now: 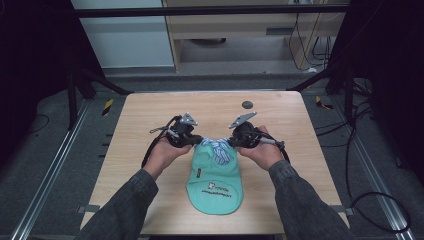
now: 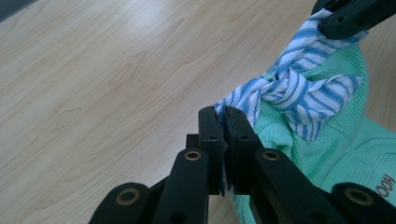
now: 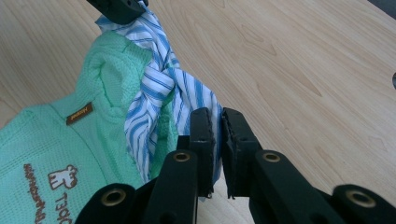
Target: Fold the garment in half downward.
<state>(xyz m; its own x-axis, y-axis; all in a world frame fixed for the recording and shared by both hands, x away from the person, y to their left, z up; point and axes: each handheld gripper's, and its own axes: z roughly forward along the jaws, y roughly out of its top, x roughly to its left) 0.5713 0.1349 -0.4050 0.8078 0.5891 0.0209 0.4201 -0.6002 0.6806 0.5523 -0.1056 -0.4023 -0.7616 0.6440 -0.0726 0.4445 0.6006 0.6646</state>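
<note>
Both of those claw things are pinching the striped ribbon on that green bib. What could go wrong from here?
1. The left gripper and right gripper each clamp one end of the blue striped tie, which is knotted in the middle. Pulling apart may tighten the knot.
2. The pads hold only thin edges of the fabric, so an end could slip out.
3. The green bib hangs from the tie and may drag across the table.

Green garment (image 3: pixel 46 154) — small brown tag (image 3: pixel 78 113), orange print (both unreadable).
</note>
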